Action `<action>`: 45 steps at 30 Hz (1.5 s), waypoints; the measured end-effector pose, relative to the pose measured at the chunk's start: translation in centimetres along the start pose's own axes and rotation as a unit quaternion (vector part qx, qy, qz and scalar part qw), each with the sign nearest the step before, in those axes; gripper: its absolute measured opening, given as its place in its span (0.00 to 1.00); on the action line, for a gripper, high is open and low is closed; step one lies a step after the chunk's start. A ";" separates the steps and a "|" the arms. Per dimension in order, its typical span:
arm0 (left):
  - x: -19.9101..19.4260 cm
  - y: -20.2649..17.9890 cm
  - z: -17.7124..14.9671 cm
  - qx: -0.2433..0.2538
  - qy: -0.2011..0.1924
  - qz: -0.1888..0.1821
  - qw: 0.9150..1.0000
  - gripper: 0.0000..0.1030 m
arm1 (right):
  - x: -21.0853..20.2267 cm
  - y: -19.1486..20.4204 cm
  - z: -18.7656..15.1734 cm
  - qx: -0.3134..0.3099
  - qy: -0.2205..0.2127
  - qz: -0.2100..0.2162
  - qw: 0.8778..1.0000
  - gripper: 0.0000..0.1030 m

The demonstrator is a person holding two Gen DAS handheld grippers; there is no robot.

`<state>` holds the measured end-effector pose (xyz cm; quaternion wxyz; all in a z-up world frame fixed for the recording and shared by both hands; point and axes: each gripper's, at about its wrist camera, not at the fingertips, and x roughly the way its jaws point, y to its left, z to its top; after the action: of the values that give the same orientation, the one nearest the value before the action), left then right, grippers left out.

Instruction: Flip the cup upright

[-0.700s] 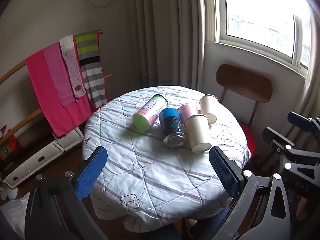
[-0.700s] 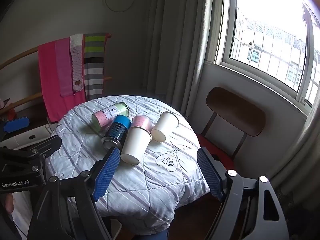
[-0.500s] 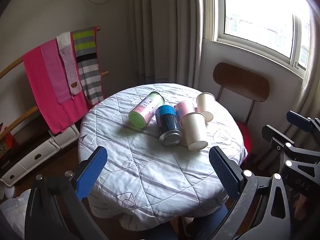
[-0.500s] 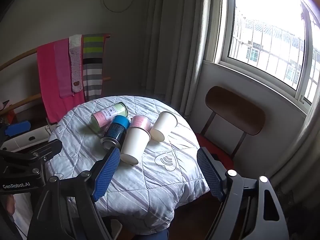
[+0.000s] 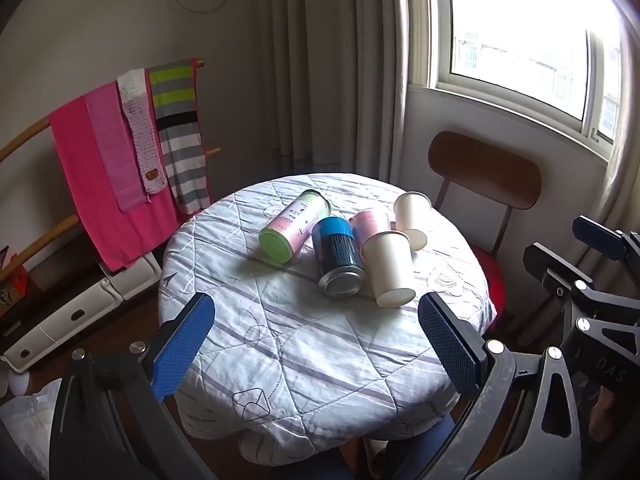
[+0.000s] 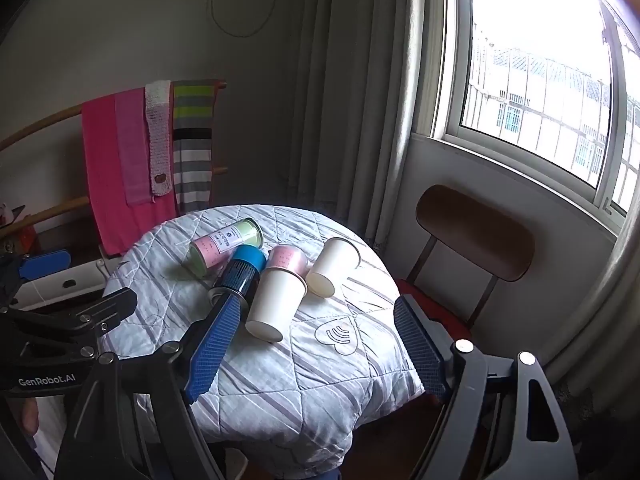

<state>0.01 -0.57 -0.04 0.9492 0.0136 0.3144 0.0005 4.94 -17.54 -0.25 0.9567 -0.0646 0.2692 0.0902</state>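
Observation:
Several cups and cans lie on their sides on a round table with a white quilted cloth [image 5: 304, 356]. A white paper cup [image 5: 390, 269] [image 6: 276, 300] lies nearest, mouth toward me. A second white cup [image 5: 412, 220] [image 6: 334, 266] lies behind it. A pink cup [image 5: 370, 220] [image 6: 286, 258], a blue can [image 5: 336, 256] [image 6: 240, 274] and a pink-green can [image 5: 294, 226] [image 6: 224, 246] lie alongside. My left gripper [image 5: 316, 344] is open and empty, short of the table's near edge. My right gripper [image 6: 316, 352] is open and empty, over the near edge.
A wooden chair with a red seat [image 5: 486, 172] [image 6: 476, 232] stands behind the table under the window. A rack with pink and striped towels [image 5: 124, 148] stands at the left wall. Curtains [image 5: 332, 64] hang behind. A white appliance [image 5: 68, 312] lies on the floor at left.
Both grippers have drawn back a little from the table, so the table and cups look slightly smaller and shifted. The cups have not moved. Both grippers stay open.

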 end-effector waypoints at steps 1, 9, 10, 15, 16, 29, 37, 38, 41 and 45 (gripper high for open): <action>0.0 0.1 -0.1 -0.001 -0.001 0.000 1.000 1.00 | 0.0 -0.1 0.0 0.002 -0.004 0.002 1.000 0.78; 0.0 0.1 0.2 -0.015 0.001 -0.010 1.000 1.00 | 0.2 -0.6 -0.2 0.007 -0.031 0.035 0.999 0.78; 0.0 0.2 0.2 -0.017 0.002 -0.013 1.000 1.00 | 0.2 -0.7 -0.3 0.007 -0.033 0.036 0.999 0.78; -0.2 0.1 0.2 -0.024 -0.003 -0.003 1.000 1.00 | 0.2 -0.9 -0.4 0.004 -0.043 0.040 0.998 0.78; -0.2 0.1 0.1 -0.027 -0.004 -0.003 1.000 1.00 | 0.3 -0.9 -0.4 0.003 -0.046 0.041 0.998 0.78; 0.6 -0.7 -0.2 -0.039 -0.005 0.014 0.999 1.00 | 1.4 -1.7 -0.8 0.000 -0.037 0.046 0.998 0.78; 1.4 -1.2 -0.4 -0.037 0.003 0.023 0.999 1.00 | 2.1 -2.4 -0.9 0.003 -0.033 0.060 0.998 0.78; 1.6 -1.2 -0.4 -0.039 0.004 0.025 0.999 1.00 | 2.3 -2.4 -0.9 0.003 -0.032 0.061 0.998 0.78; 2.1 -1.2 -0.4 -0.040 0.009 0.029 0.999 1.00 | 2.7 -2.5 -1.0 0.001 -0.029 0.066 0.997 0.78; 2.7 -1.0 -0.6 -0.041 0.016 0.037 0.998 1.00 | 3.4 -2.6 -1.0 0.002 -0.024 0.071 0.997 0.78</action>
<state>1.80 -1.58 -2.16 0.9432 -0.0136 0.3282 0.0489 7.79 -19.82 -2.69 0.9543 -0.0407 0.2498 0.1591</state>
